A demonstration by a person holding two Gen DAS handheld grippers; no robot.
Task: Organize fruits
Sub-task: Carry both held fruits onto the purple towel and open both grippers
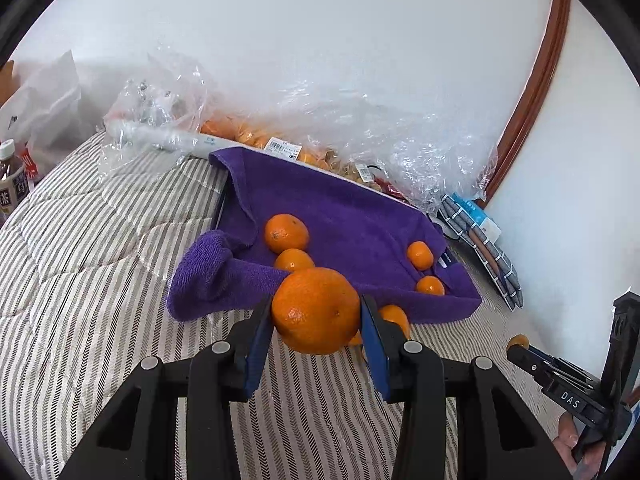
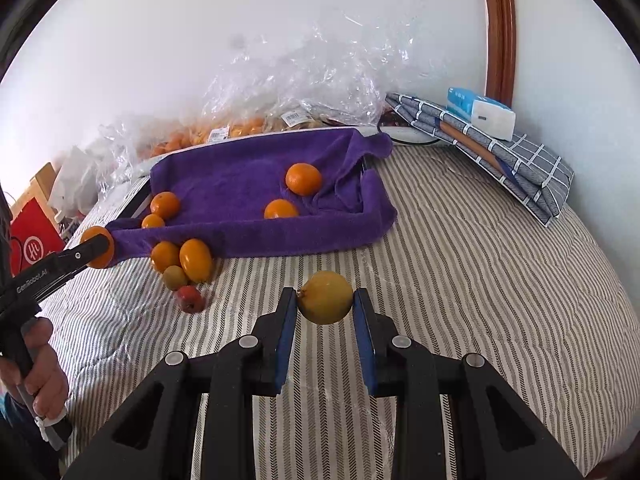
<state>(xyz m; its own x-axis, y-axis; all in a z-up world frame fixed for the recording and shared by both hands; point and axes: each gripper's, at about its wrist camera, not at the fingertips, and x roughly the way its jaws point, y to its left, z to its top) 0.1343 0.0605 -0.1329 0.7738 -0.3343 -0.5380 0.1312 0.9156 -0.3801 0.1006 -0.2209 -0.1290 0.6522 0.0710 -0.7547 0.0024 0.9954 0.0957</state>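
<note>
My left gripper (image 1: 316, 316) is shut on a large orange (image 1: 316, 310), held above the striped bed just before the purple towel-lined tray (image 1: 352, 216). Several small oranges (image 1: 286, 233) lie in the tray. My right gripper (image 2: 325, 304) is shut on a yellow lemon (image 2: 326, 297) above the bed, to the right of the tray (image 2: 240, 176). In the right wrist view the left gripper (image 2: 96, 246) with its orange (image 2: 98, 236) is at the tray's left corner. Loose fruit lies before the tray: two oranges (image 2: 195, 260), a greenish fruit (image 2: 175, 277) and a small red one (image 2: 190, 299).
Clear plastic bags of oranges (image 1: 256, 136) lie behind the tray by the wall. A folded checked cloth (image 2: 500, 148) with tissue packs (image 2: 484, 112) sits at the right. Bottles (image 1: 12, 184) and a white bag (image 1: 48, 100) stand at the far left. A wooden frame (image 2: 500, 28) runs up the wall.
</note>
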